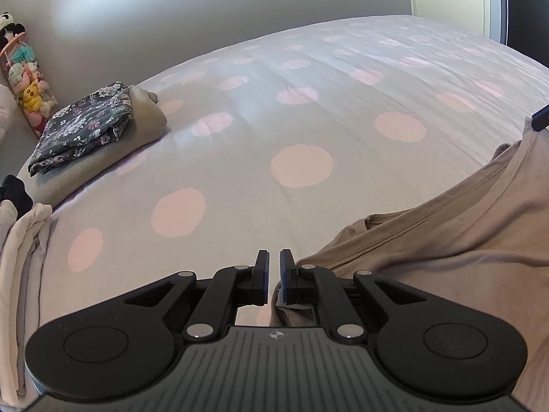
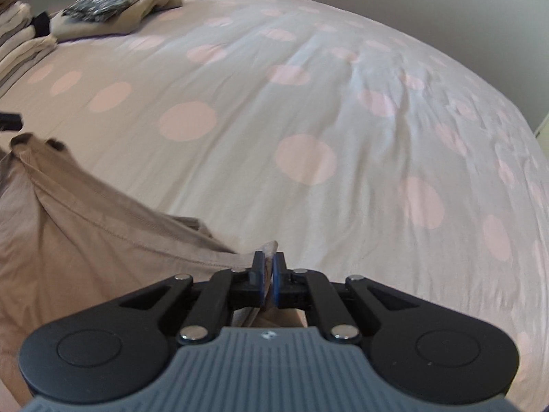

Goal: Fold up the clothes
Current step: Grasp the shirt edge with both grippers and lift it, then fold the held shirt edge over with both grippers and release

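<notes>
A tan shirt hangs stretched between my two grippers above the bed; its stitched neckline runs across the right side of the left wrist view. My left gripper is shut, with a corner of the shirt bunched low between its fingers. In the right wrist view the same tan shirt fills the lower left. My right gripper is shut on its edge, and a tip of cloth pokes up between the pads. A dark bit of the other gripper shows at each view's edge.
The bed has a grey cover with pink dots. A folded floral garment lies on a folded beige one at the far left. Pale clothes are piled beside it. Plush toys stand against the wall.
</notes>
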`<state>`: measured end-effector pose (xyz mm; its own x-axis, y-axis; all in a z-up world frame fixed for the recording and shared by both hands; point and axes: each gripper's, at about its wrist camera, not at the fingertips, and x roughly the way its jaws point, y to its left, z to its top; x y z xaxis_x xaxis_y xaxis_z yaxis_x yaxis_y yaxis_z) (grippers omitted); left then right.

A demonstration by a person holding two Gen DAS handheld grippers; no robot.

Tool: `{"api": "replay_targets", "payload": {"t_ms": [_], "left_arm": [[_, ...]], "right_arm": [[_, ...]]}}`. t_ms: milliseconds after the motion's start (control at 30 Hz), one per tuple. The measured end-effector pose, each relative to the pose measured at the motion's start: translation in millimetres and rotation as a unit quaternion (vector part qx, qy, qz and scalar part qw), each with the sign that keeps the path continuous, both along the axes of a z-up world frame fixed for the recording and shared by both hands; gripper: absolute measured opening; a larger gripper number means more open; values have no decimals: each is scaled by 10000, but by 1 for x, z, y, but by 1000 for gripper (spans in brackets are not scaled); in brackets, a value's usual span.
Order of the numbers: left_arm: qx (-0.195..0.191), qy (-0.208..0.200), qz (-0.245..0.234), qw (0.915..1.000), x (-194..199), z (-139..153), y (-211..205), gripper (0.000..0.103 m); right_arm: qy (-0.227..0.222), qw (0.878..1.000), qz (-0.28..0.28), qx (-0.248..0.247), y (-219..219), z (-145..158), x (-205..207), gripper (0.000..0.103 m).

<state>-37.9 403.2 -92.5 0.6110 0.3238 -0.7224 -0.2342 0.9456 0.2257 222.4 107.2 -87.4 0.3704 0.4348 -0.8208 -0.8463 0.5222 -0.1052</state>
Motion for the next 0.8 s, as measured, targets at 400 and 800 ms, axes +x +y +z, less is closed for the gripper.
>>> {"api": "replay_targets", "payload": {"t_ms": [400,800], "left_arm": [[-1135,-271,-378,9924,-8,3,15,30],[-1606,-542,72,9855,-6,-13,30,4]], "right_arm": [[209,9988,-375,231,-13,-30,18,5],[162,9972,-483,545,-27,-23,12,5]]}}
